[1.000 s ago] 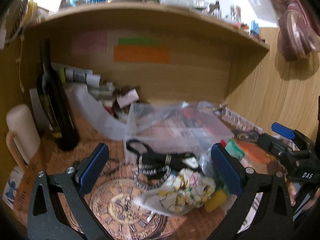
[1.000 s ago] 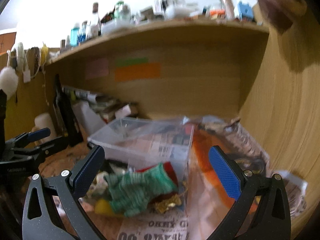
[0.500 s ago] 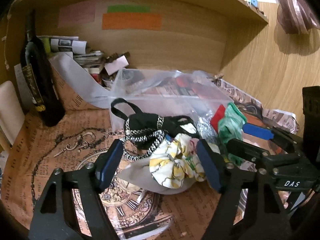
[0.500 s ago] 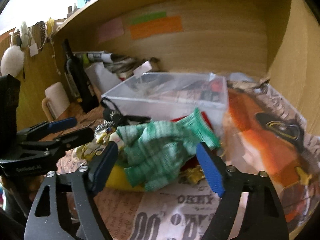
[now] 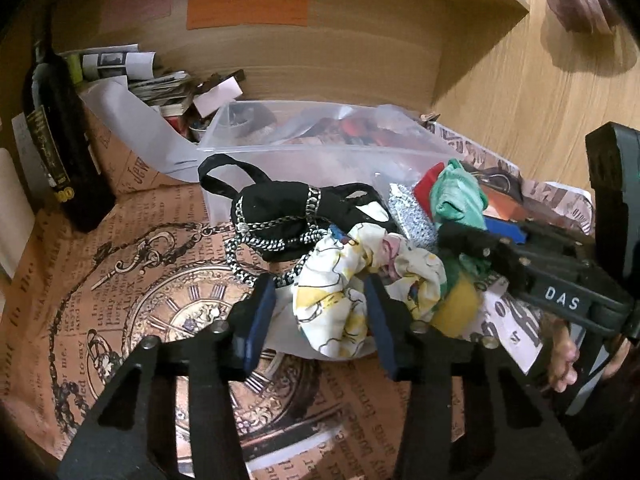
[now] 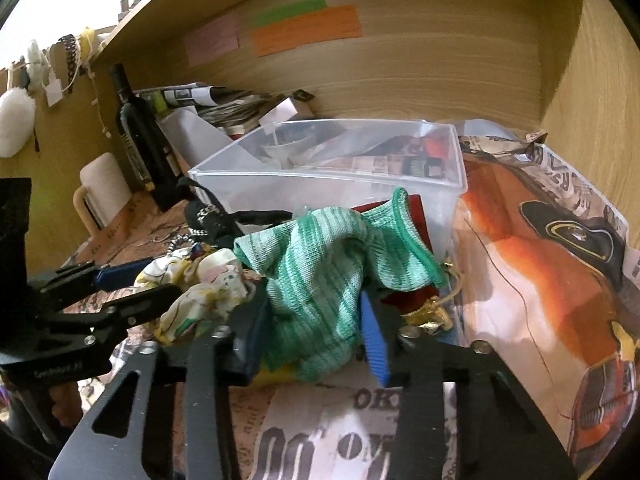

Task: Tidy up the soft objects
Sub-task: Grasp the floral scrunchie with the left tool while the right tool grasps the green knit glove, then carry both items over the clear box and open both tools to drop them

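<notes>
A pile of soft things lies in front of a clear plastic bin [image 5: 320, 160] [image 6: 452, 200]. My left gripper [image 5: 320, 316] has its blue pads on either side of a white and yellow floral cloth [image 5: 352, 276] [image 6: 204, 292] and is closing on it. My right gripper [image 6: 316, 336] has its pads on either side of a green knitted cloth [image 6: 320, 264] [image 5: 460, 200] and presses into it. A black pouch with a silver chain [image 5: 288, 208] lies behind the floral cloth. A yellow sponge [image 5: 456, 308] and a red item [image 6: 416, 216] lie under the green cloth.
A dark wine bottle [image 5: 56, 136] stands at the left by a cream mug [image 6: 100, 192]. Rolled newspapers [image 5: 120, 64] and clutter fill the back corner. Printed paper [image 5: 140, 300] covers the desk. Wooden walls close the back and right.
Both grippers moved forward and down into the pile and narrowed from wide open, the left around the floral cloth, the right around the green cloth.
</notes>
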`<state>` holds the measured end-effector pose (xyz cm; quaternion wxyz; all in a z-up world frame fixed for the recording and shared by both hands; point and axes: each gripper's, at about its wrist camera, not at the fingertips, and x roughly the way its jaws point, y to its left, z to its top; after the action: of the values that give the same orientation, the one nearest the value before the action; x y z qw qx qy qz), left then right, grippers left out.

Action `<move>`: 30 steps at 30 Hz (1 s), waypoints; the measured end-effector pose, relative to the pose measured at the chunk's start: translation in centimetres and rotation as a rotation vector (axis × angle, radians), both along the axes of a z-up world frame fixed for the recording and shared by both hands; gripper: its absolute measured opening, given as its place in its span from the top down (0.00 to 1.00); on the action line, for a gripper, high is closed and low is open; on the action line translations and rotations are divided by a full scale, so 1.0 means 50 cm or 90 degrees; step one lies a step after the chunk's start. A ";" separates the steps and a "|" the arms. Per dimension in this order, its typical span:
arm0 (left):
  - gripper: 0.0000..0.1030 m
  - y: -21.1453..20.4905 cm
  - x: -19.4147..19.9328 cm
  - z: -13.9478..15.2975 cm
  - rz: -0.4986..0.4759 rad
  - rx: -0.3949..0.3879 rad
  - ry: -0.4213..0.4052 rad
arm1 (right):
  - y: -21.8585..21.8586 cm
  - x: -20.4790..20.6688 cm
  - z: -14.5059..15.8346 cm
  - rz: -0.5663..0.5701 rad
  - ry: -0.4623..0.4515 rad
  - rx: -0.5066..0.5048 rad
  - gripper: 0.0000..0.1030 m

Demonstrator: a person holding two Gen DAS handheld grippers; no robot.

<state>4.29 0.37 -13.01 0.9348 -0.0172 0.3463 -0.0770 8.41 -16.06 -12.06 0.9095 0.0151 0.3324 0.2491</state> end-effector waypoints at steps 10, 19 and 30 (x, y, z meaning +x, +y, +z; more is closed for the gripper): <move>0.67 -0.018 0.029 0.001 -0.034 0.040 0.023 | -0.016 -0.010 0.018 -0.007 -0.026 0.023 0.75; 0.88 -0.014 0.030 0.027 -0.009 0.038 -0.028 | -0.031 -0.022 0.046 -0.015 -0.068 0.029 0.75; 0.89 -0.002 0.022 0.126 0.029 0.033 -0.121 | -0.048 -0.012 0.098 -0.035 -0.131 0.042 0.75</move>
<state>5.38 0.26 -6.73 0.9652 0.0067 0.2571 -0.0481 7.80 -18.47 -7.13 0.9444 0.0285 0.2280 0.2350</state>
